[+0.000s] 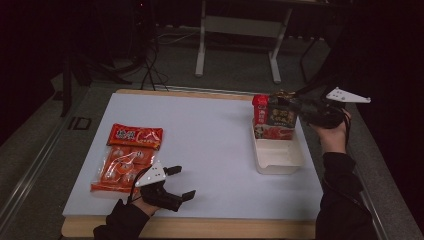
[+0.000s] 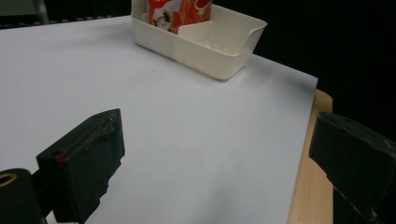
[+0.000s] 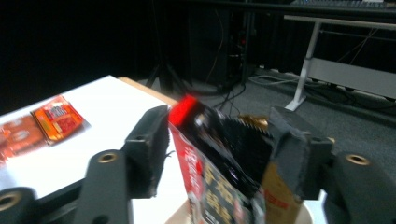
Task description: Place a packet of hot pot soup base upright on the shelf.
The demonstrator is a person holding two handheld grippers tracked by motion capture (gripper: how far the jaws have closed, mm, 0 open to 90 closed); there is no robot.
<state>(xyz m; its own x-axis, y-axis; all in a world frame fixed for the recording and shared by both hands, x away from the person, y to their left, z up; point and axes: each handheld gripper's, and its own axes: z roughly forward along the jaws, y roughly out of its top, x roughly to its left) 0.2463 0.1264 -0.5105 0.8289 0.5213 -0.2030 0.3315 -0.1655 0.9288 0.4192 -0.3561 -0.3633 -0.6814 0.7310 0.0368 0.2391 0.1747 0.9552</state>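
A white bin (image 1: 295,159) stands at the right of the white sheet, with a dark and red snack bag (image 1: 276,119) upright in its far end. My right gripper (image 1: 289,101) is at the top of that bag. In the right gripper view the bag's top (image 3: 219,140) sits between the jaws of the right gripper (image 3: 219,122), with a thin gap showing on the left side, so the gripper is open. My left gripper (image 1: 184,181) rests open near the front edge, empty, beside orange snack packs (image 1: 127,157). The left gripper (image 2: 219,135) faces the bin (image 2: 205,51) and a red packet (image 2: 180,11) in it.
The white sheet (image 1: 210,145) covers a wooden tabletop whose edge (image 1: 200,227) runs along the front. The near half of the bin holds nothing. White desk legs (image 1: 201,45) stand on the floor beyond the table. The orange packs (image 3: 56,119) lie far left.
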